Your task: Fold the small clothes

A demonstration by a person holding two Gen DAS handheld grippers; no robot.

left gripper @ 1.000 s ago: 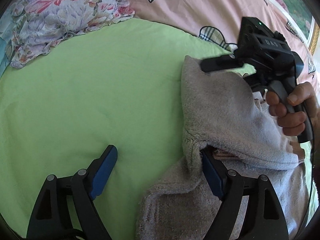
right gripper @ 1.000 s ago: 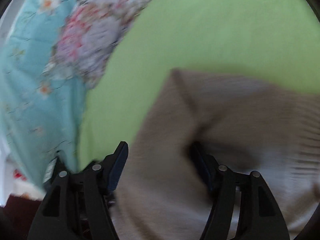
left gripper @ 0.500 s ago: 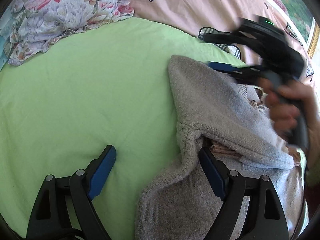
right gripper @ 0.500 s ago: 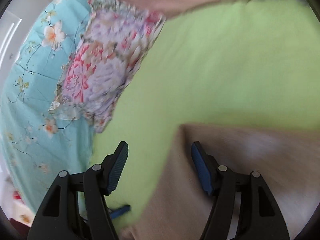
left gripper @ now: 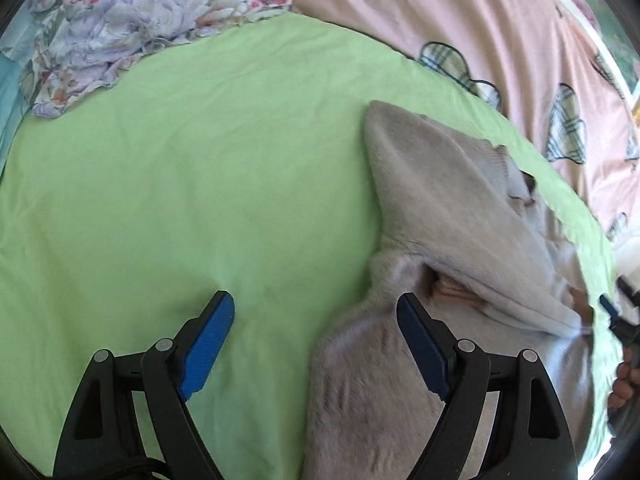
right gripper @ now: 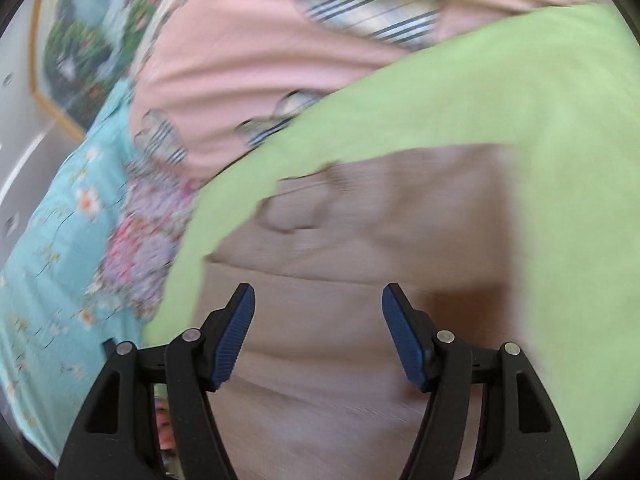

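A small grey knitted garment [left gripper: 448, 216] lies on the green sheet [left gripper: 200, 184], its upper part folded over into a pointed flap. My left gripper [left gripper: 316, 320] is open and empty; its right finger rests at the garment's edge, its left finger over bare sheet. In the right wrist view the garment [right gripper: 360, 240] looks brownish and blurred. My right gripper [right gripper: 318, 320] is open and empty above it. It also shows at the far right edge of the left wrist view [left gripper: 620, 316], held by a hand.
A floral pillow [left gripper: 132, 20] lies at the far left and a pink quilt with plaid hearts [left gripper: 500, 32] along the back. In the right wrist view a turquoise floral cover [right gripper: 52, 240] lies to the left, with a framed picture [right gripper: 72, 52] on the wall.
My right gripper has let go of the flap's tip and pulled away to the right. The flap now lies flat on the garment. The left gripper has hardly moved.
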